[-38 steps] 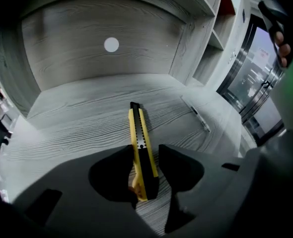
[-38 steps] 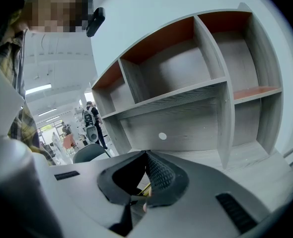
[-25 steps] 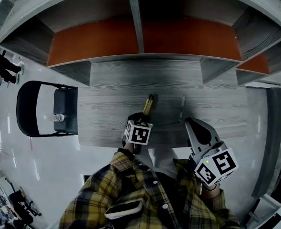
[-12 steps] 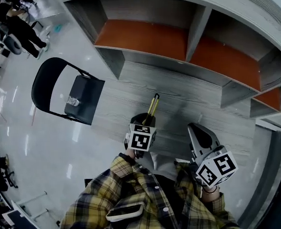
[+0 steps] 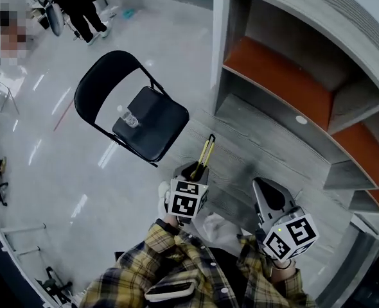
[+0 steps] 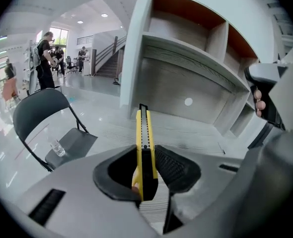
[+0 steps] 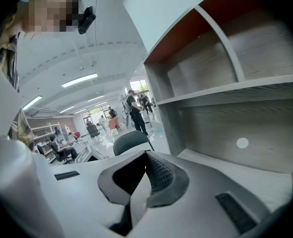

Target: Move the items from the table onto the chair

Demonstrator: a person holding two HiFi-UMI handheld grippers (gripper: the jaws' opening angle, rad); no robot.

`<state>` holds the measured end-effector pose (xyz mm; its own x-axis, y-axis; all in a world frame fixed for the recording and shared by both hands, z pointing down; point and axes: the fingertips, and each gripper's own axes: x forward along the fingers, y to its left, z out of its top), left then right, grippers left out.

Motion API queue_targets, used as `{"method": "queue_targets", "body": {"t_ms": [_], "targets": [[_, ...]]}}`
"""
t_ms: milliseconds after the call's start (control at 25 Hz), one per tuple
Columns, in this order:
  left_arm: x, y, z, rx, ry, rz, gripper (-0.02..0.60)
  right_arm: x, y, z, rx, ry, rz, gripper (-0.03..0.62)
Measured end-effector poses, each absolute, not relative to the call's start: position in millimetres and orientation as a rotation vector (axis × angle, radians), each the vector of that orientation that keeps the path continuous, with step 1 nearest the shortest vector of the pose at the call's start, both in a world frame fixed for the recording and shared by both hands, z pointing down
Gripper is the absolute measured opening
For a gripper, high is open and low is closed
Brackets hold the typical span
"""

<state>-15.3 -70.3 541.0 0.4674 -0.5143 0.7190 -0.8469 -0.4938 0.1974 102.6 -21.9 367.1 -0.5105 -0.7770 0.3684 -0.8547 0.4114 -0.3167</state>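
Observation:
My left gripper is shut on a yellow utility knife, which sticks out forward over the table's left edge. In the left gripper view the knife stands on edge between the dark pads and points toward the desk. The black folding chair stands on the floor to the front left, with a small clear bottle on its seat. That chair and bottle also show left of the jaws. My right gripper hangs over the table, shut and empty, with its pads together.
The grey wooden table carries a hutch with orange-backed shelves at the right. A shiny white floor surrounds the chair. People and office chairs stand at the far left. A white dot marks the hutch's back panel.
The head view has swung left, so the chair now lies ahead and nearer. The left gripper still holds the knife, now at the table's left edge. The right gripper has kept its place.

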Motion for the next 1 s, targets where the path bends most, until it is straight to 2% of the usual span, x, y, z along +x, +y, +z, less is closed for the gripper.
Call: {"method": "queue_targets", "body": {"t_ms": [360,640,800,1000], "targets": [[-166.4,-157.2,569.4,2.107,-1.158,0.840,0.118,-34.3,-104.0,412.2,1.414,-2.452,0.841,0.017],[-268.3,-211.3,636.0,2.054,-1.123,0.931,0.118,-147.4,-170.1,460.9,1.383,-2.447,0.935,0.017],[-308.3,-222.7,691.2,1.984,-1.086,0.992,0.118,-191.8,-193.9,494.2,1.363,-2.424,0.998,0.017],[-322.6,-243.6,769.9,1.909,-1.077,0.948,0.118,-235.2,-206.8,551.8,1.221,-2.425,1.042,0.017]]}}
